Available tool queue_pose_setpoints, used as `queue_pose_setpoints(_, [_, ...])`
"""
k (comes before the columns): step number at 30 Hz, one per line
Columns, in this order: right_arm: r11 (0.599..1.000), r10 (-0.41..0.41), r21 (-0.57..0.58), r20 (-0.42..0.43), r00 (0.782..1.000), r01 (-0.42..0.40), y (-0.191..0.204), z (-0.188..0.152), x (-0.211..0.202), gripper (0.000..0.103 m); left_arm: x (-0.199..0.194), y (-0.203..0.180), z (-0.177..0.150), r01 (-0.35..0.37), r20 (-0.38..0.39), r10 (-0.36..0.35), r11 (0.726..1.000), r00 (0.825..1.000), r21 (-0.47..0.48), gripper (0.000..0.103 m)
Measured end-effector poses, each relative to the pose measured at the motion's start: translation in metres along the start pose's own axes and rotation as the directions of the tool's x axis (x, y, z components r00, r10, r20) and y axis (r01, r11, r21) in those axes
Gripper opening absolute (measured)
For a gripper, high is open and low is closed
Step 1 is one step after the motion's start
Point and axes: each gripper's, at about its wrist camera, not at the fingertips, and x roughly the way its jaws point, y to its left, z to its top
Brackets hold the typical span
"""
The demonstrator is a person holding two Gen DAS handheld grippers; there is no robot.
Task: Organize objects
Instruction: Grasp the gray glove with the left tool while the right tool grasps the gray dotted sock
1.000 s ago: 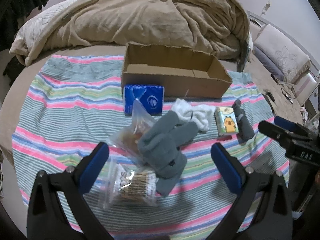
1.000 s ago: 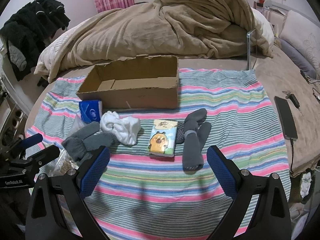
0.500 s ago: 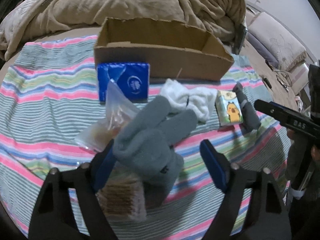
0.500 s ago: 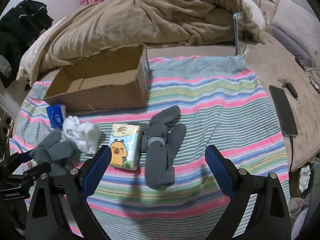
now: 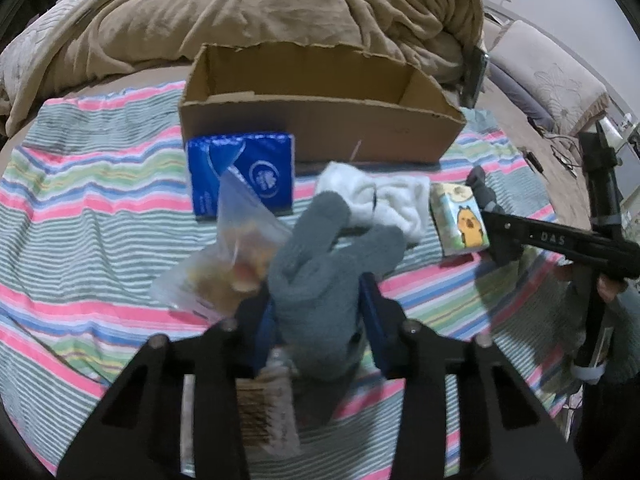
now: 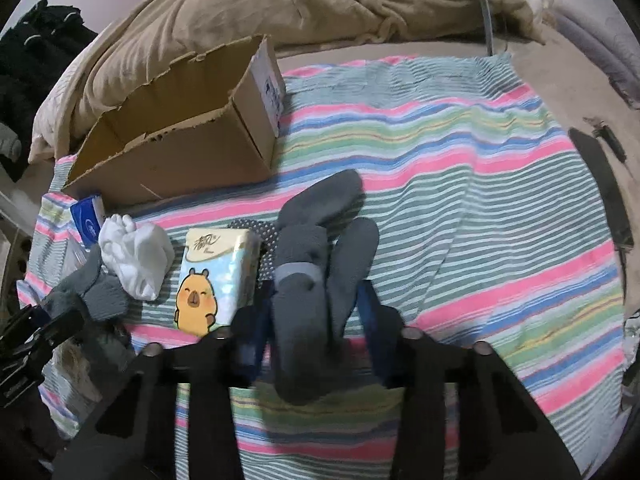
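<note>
Grey socks are now being pinched — left gripper (image 5: 318, 312) closing on the light pair (image 5: 320, 280), right gripper (image 6: 316, 312) on the dark pair (image 6: 312, 280) — both jaws, spread a second ago, readying lifts toward the box (image 5: 316, 136).

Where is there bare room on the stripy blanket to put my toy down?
The widest bare patch of the striped blanket lies past the dark grey socks, out to the black phone on the bed. The cardboard box looks empty too. In front of it things are packed together: blue tissue pack, white socks, capybara tissue pack, light grey socks.
</note>
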Motion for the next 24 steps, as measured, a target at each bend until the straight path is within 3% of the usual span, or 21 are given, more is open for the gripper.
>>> queue_pose_setpoints(4, [1.0,0.016,0.002,0.013,1.0,-0.016,0.0,-0.002,-0.006,0.025,-0.005,-0.001,0.0,0.011,0.014,-0.011,1.0,1.0,0.009,0.035])
queue_pose_setpoints(24, [0.999,0.046,-0.028,0.157,0.987,-0.042,0.013,0.014,-0.072,0.025,-0.06,-0.013,0.015,0.083,0.132,-0.085,0.996,0.988,0.02,0.033])
